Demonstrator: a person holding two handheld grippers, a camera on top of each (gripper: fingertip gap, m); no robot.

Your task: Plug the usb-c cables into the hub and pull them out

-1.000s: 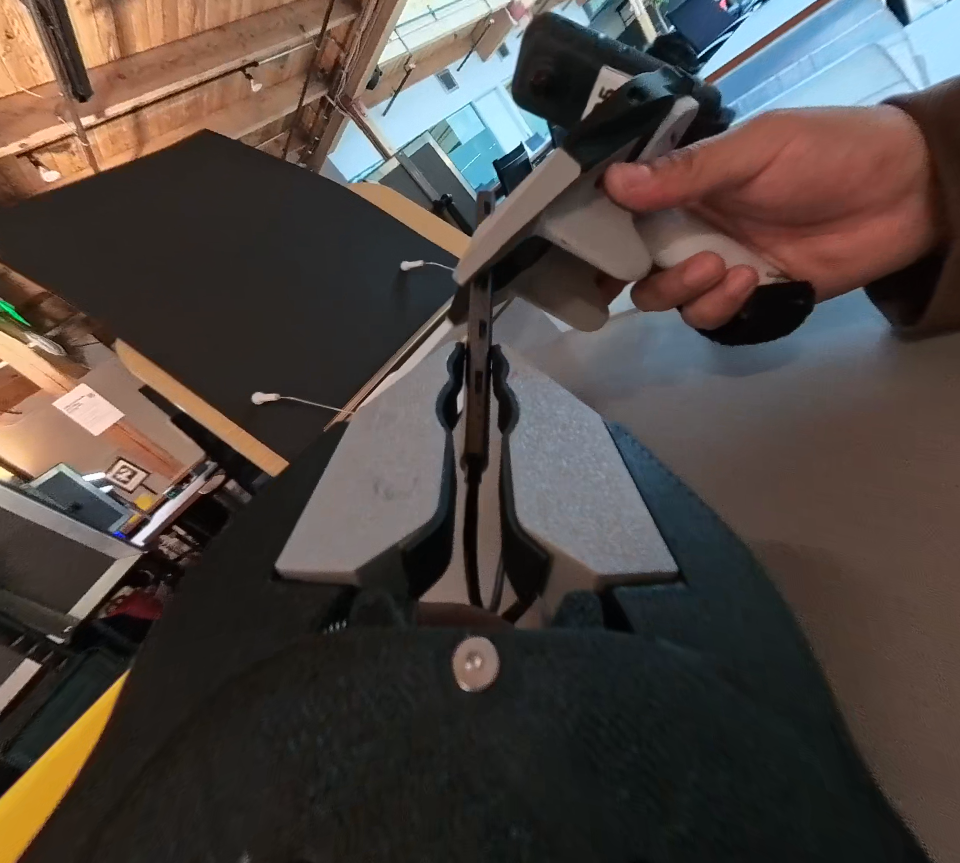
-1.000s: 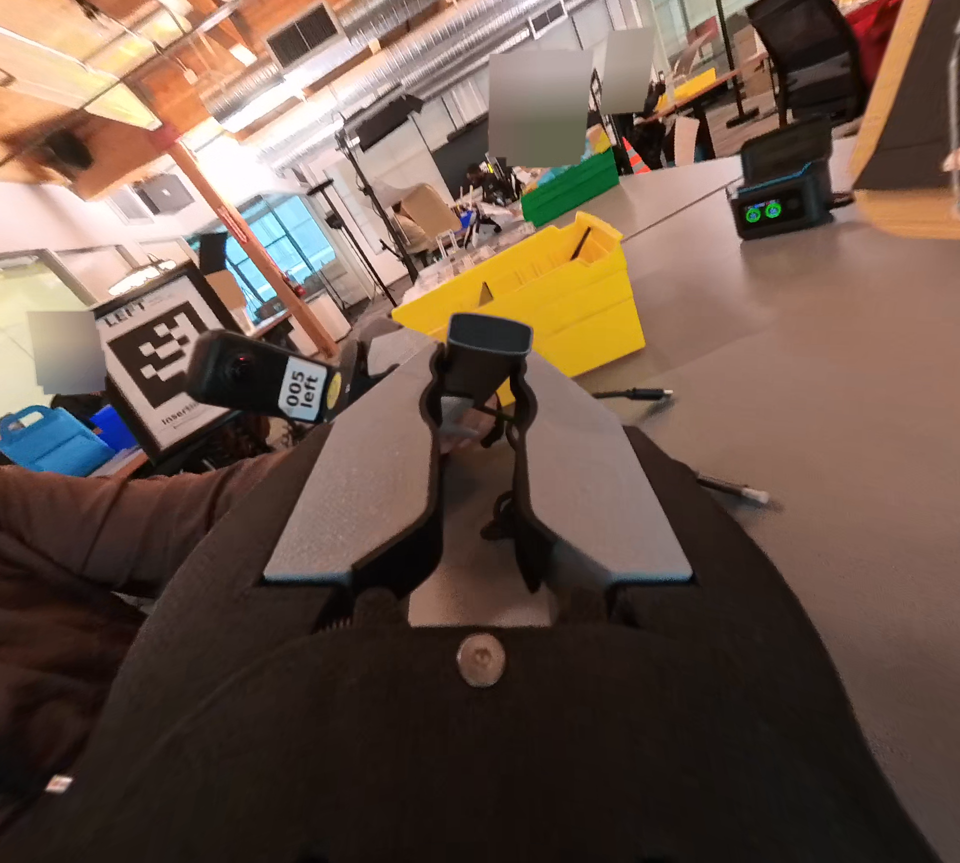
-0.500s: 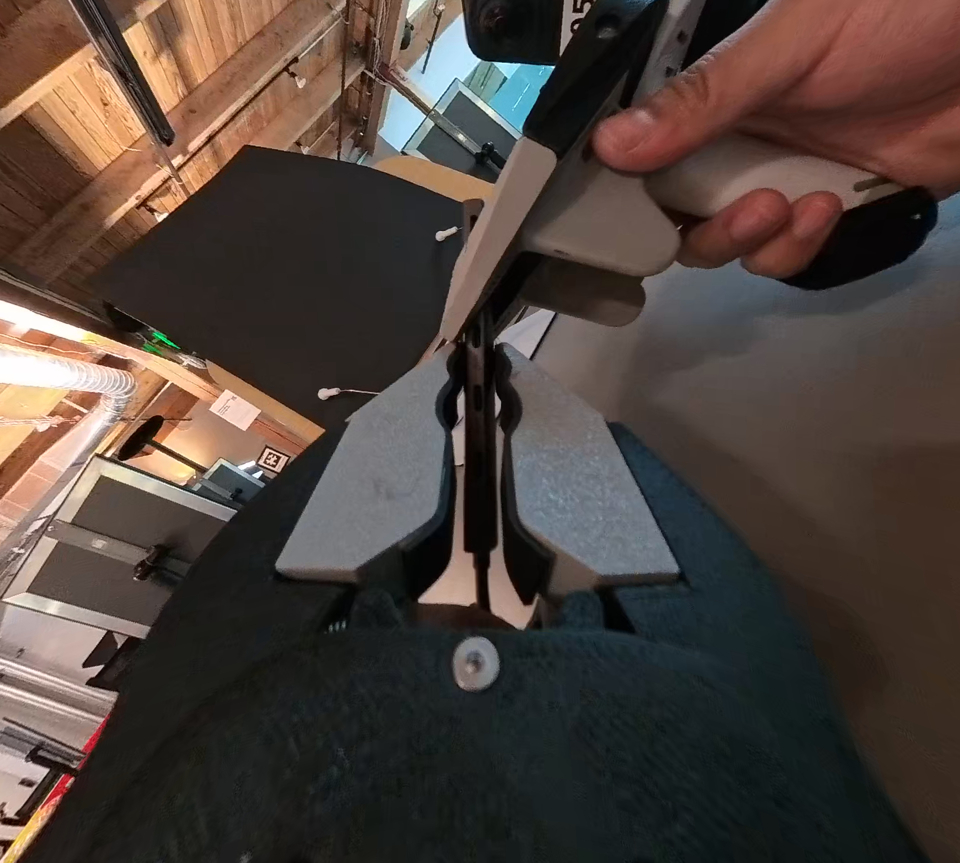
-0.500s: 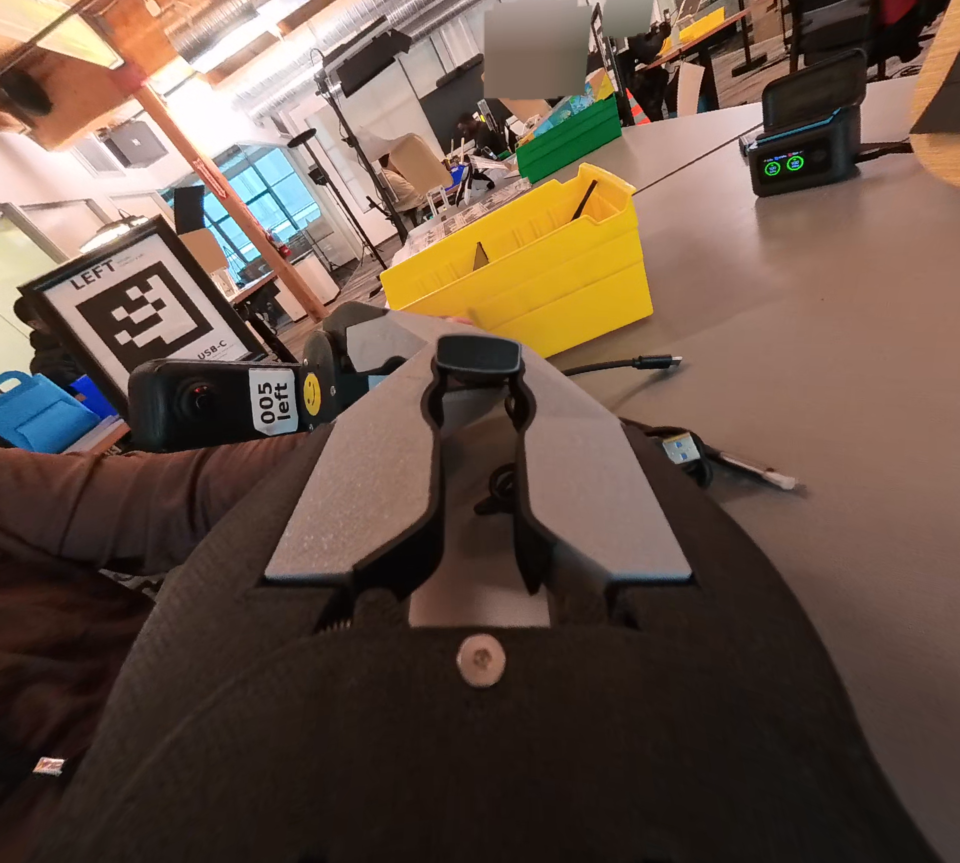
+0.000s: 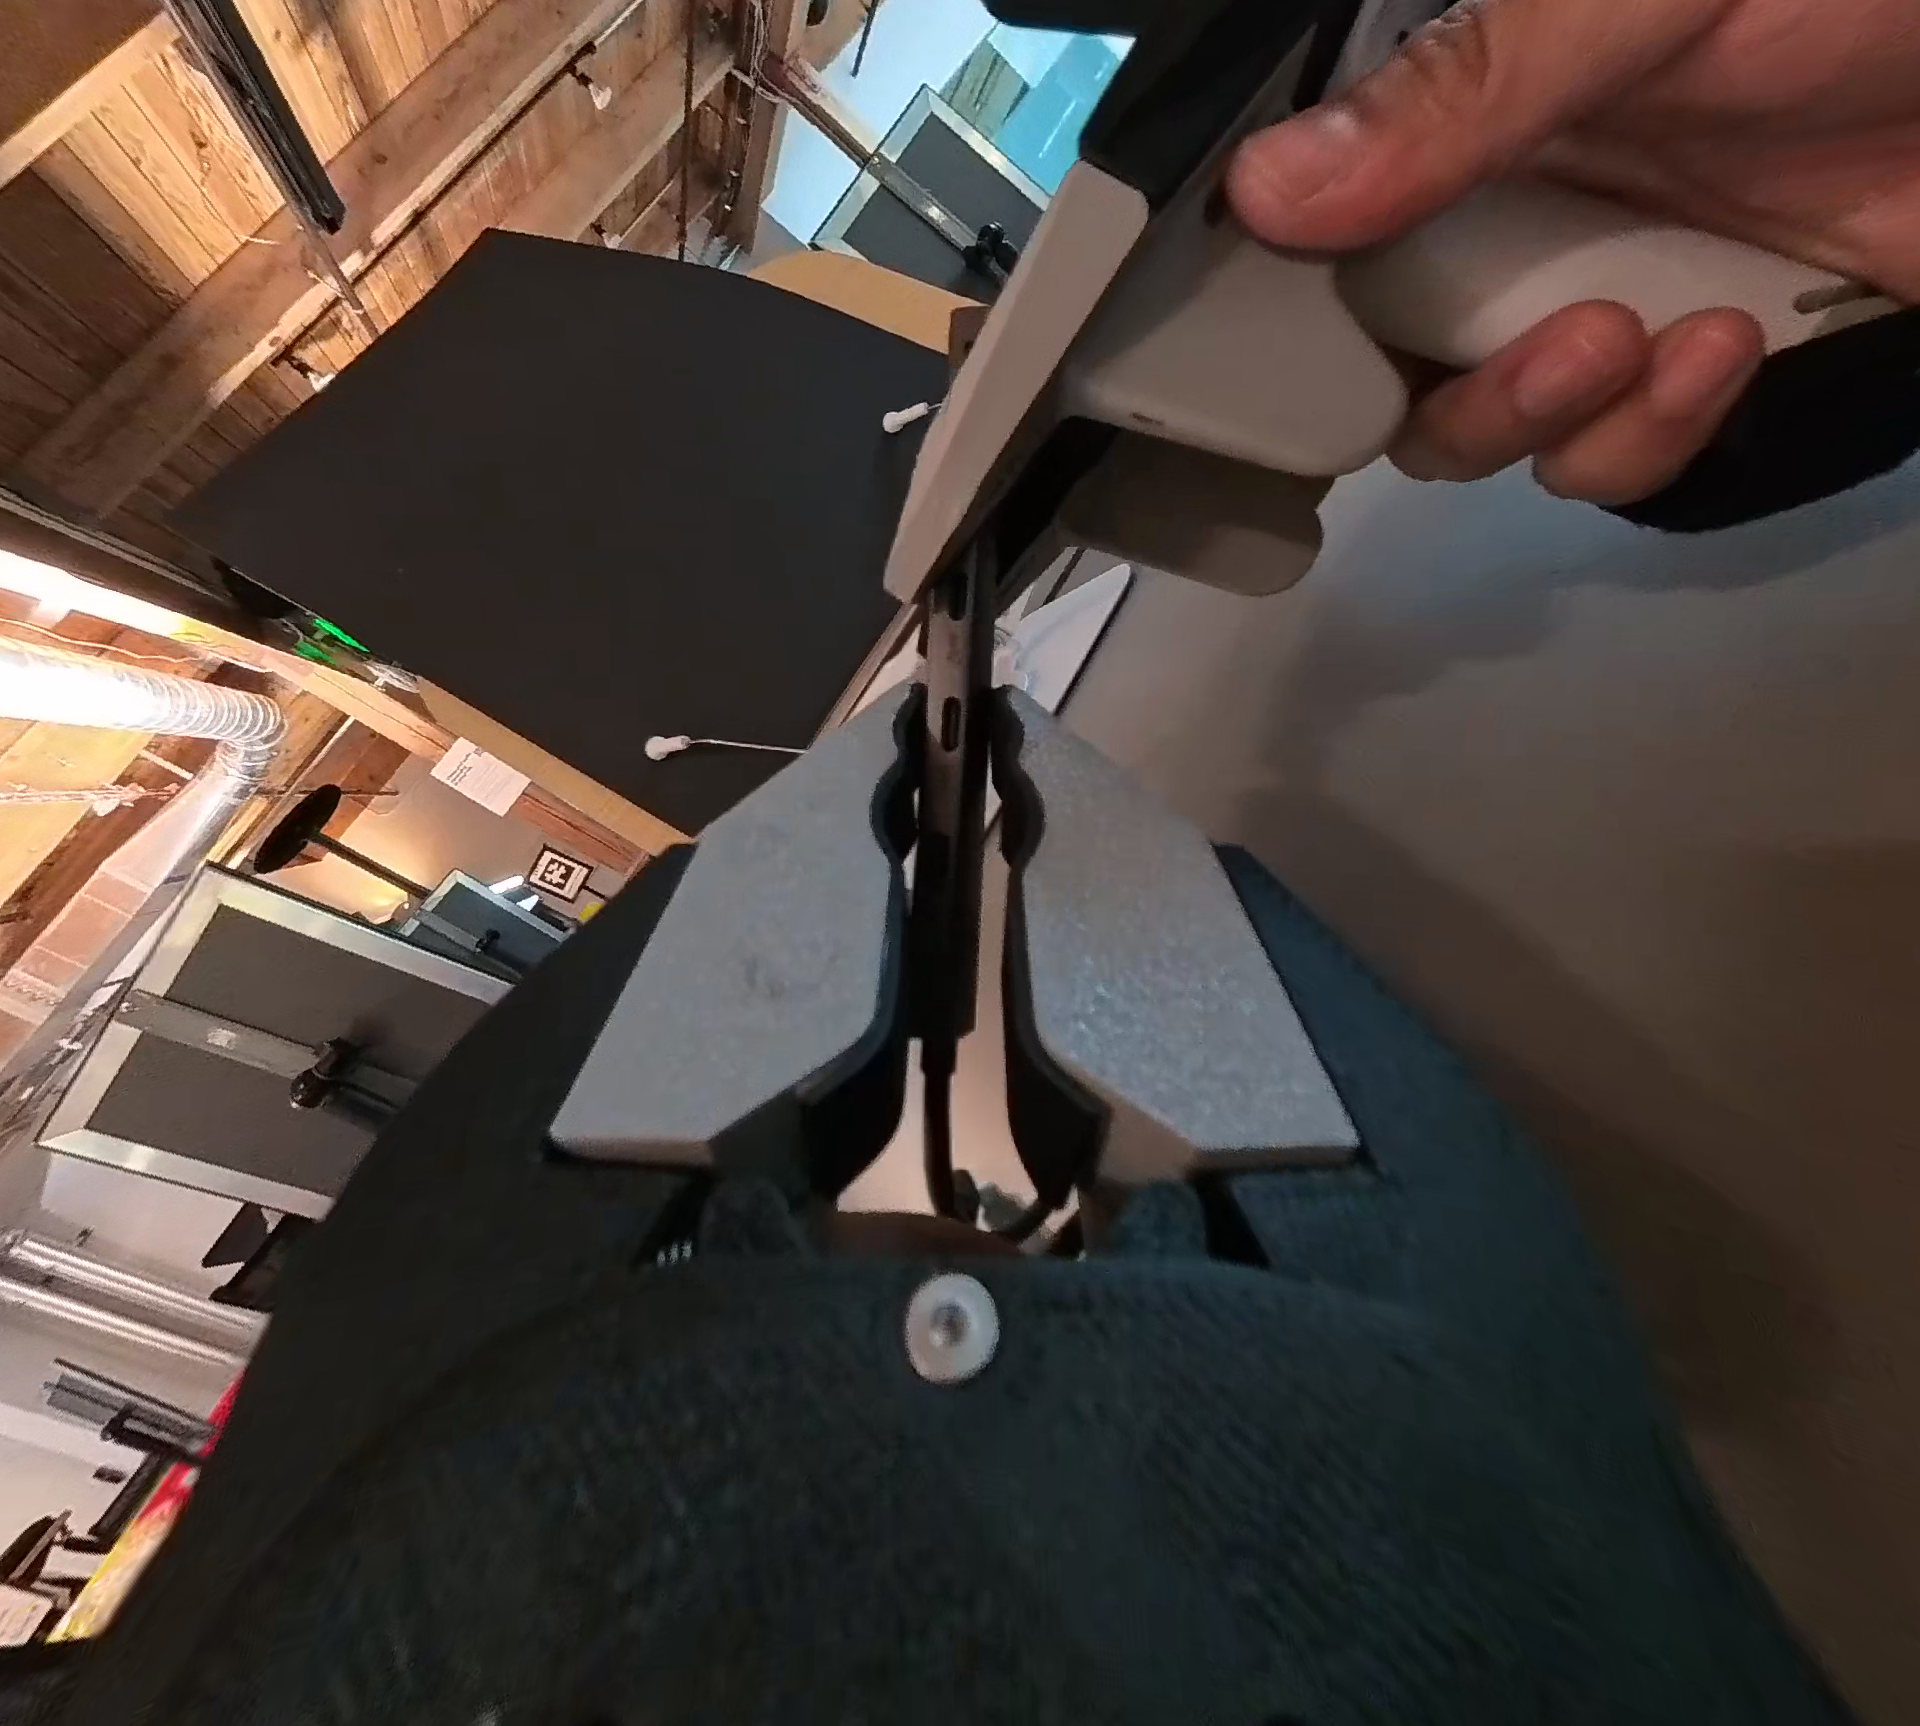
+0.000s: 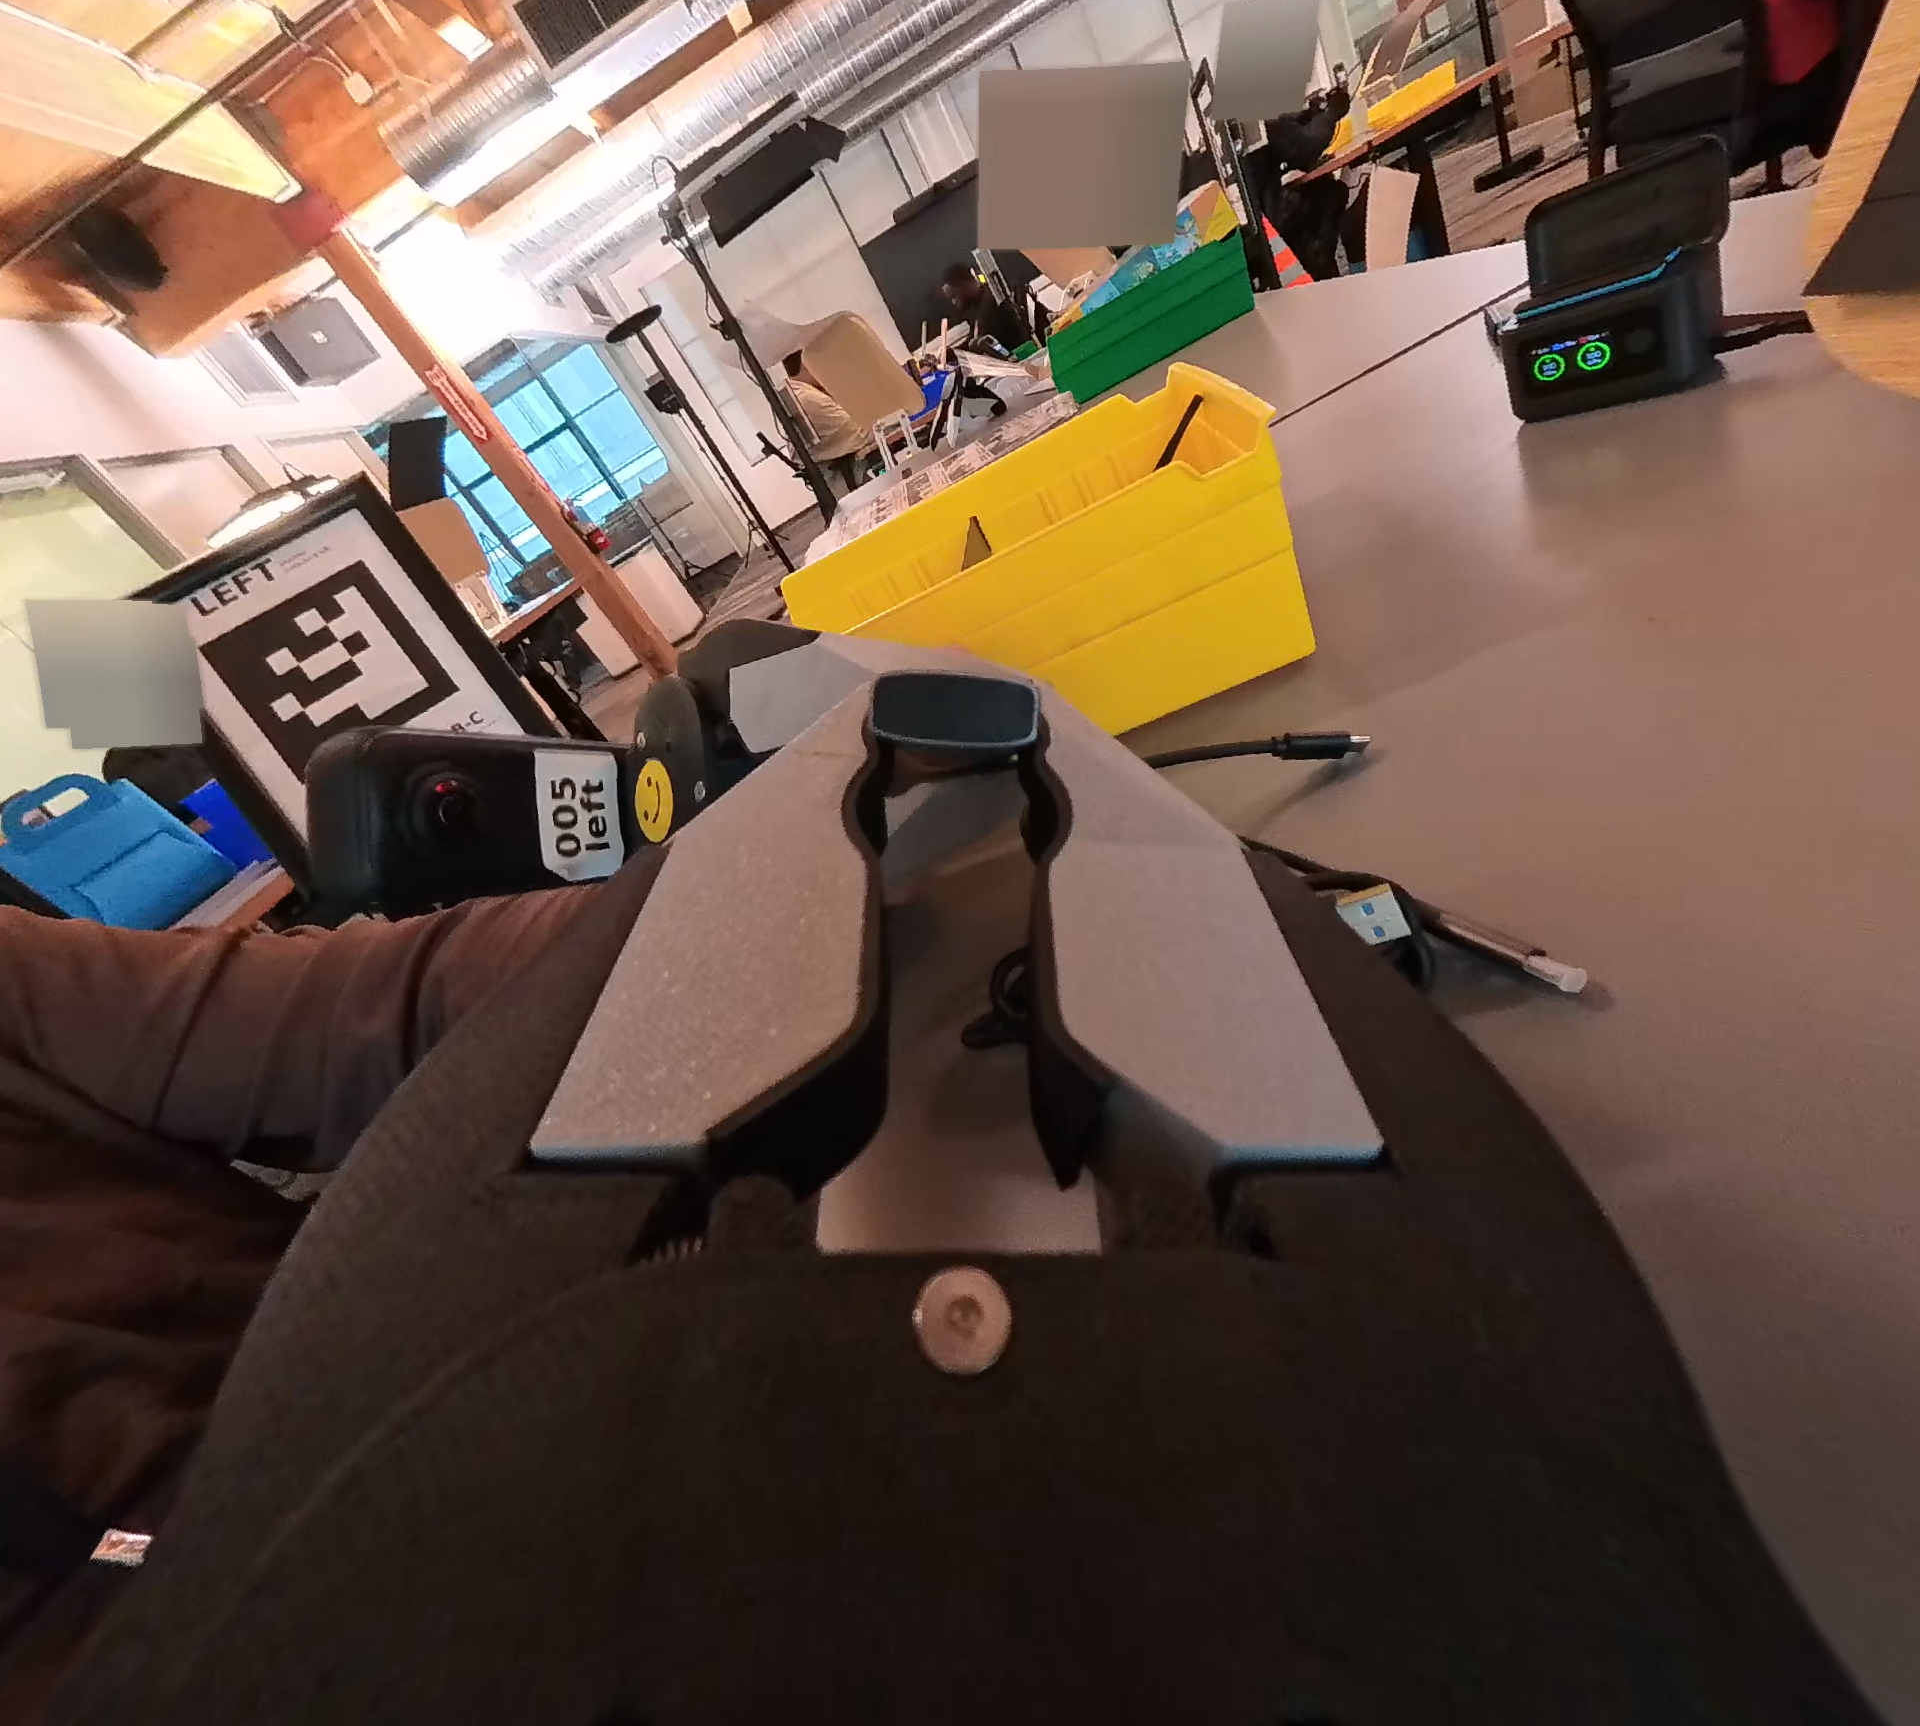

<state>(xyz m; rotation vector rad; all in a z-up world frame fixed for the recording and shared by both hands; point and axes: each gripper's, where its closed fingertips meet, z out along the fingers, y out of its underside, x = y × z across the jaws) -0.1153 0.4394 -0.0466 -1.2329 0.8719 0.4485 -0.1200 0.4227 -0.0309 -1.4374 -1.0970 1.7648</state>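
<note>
The hub [image 5: 943, 845] is a thin dark bar seen edge-on, with small ports along its edge. My left gripper [image 5: 951, 720] is shut on it across its thin sides. Its black cord [image 5: 935, 1126] hangs back toward my palm. The right gripper [image 5: 935, 580], held by a hand [image 5: 1621, 76], meets the hub's far end. In the right wrist view my right gripper [image 6: 954, 741] is shut on the hub's dark rounded end [image 6: 954, 708]. A loose black USB-C cable [image 6: 1309, 746] lies on the grey table [image 6: 1662, 741] to the right.
A yellow bin [image 6: 1091, 564] stands beyond the grippers, with a black power unit [image 6: 1616, 336] farther right. A blue USB plug [image 6: 1371, 913] and a white-tipped cable [image 6: 1538, 970] lie close on the right. A black board [image 5: 582, 471] carries white-ended cables [image 5: 665, 746]. A framed marker sign [image 6: 322, 658] stands on the left.
Both grippers have kept their hold on the hub. The right gripper and hand have come closer and higher in the left wrist view, and both views have tilted.
</note>
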